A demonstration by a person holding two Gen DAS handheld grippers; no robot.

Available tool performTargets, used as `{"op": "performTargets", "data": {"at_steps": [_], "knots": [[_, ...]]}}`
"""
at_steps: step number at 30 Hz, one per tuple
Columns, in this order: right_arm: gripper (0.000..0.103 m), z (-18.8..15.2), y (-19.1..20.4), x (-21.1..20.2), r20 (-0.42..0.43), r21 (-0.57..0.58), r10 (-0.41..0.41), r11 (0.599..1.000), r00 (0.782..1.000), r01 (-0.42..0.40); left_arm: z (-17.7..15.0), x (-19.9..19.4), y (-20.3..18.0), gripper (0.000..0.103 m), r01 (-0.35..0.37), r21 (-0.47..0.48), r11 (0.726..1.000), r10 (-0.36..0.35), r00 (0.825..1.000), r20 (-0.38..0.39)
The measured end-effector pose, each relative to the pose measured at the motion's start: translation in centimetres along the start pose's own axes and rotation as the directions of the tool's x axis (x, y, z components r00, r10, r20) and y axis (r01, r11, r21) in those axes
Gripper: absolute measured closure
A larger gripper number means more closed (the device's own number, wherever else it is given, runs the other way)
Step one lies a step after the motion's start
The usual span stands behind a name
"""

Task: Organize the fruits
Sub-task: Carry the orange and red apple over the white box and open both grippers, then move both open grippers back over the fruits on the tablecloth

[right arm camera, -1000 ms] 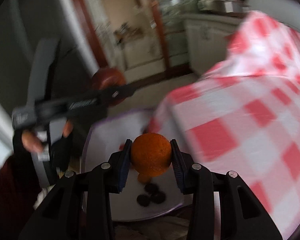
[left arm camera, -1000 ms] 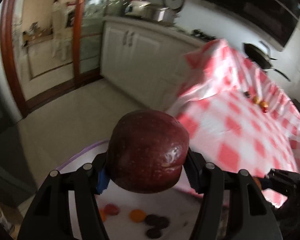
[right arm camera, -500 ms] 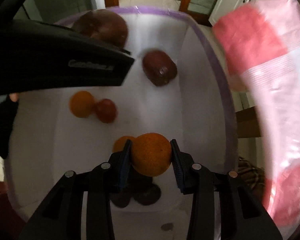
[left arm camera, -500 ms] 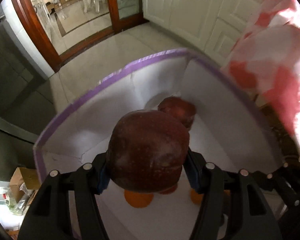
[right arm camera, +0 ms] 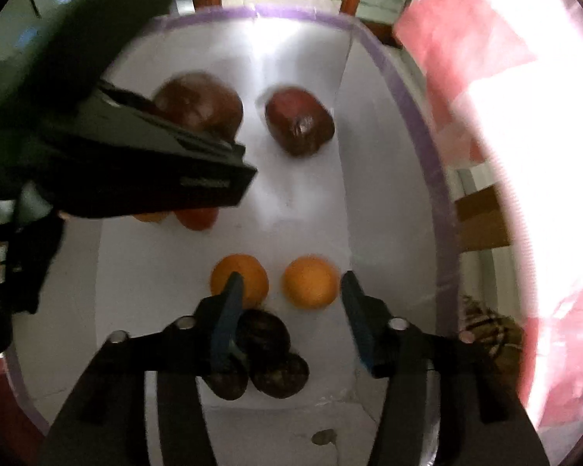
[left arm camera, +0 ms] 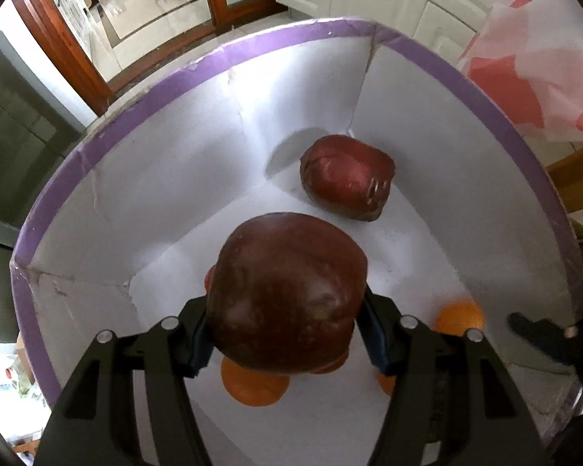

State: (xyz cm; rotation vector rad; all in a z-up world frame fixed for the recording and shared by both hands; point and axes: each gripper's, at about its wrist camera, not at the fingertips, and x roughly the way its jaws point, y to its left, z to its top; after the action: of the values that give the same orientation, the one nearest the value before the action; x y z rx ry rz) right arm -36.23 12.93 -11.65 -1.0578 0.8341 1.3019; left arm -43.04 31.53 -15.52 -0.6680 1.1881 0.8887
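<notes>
Left claw (left arm camera: pixel 287 334) grips a red apple (left arm camera: pixel 287 291); right claw (right arm camera: pixel 287 291) just opened, empty.

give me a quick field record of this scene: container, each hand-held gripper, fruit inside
container: white box with purple rim
left hand-held gripper: shut on a dark red apple, held above the box floor
right hand-held gripper: open, jaws just opened, an orange lying between them untouched
loose red apple: on the box floor near the far corner
second orange: beside the first
dark small fruits: three clustered near the right gripper
</notes>
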Motion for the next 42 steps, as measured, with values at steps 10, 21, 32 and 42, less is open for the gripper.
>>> {"op": "performTargets", "data": {"at_steps": [10, 21, 32, 42], "knots": [[0.033, -0.6, 1.2, -10.5, 0.227, -0.127, 0.214, 0.974, 0.95, -0.189, 2.8, -9.4, 0.8, 0.024, 0.004, 0.014, 1.0, -0.007, 0.976, 0.216], [0.019, -8.4, -13.4, -29.4, 0.741, 0.209, -0.027, 0.959, 0.671, -0.192, 5.6, -28.4, -11.5, 0.001, 0.107, 0.178, 0.978, -0.201, 0.7, 0.685], [0.015, -24.1, -36.3, -28.5, 0.396, 0.852, -0.537, 0.516, 0.745, -0.081, 9.1, -21.9, -44.3, 0.001, 0.304, 0.543, 0.783, -0.546, 0.754, 0.365], [0.015, -31.8, -48.4, -23.7, 0.182, 0.974, -0.62, 0.22, 0.763, -0.054, 14.4, -16.2, -55.9, 0.002, 0.408, 0.373, 0.833, -0.538, 0.754, 0.377]]}}
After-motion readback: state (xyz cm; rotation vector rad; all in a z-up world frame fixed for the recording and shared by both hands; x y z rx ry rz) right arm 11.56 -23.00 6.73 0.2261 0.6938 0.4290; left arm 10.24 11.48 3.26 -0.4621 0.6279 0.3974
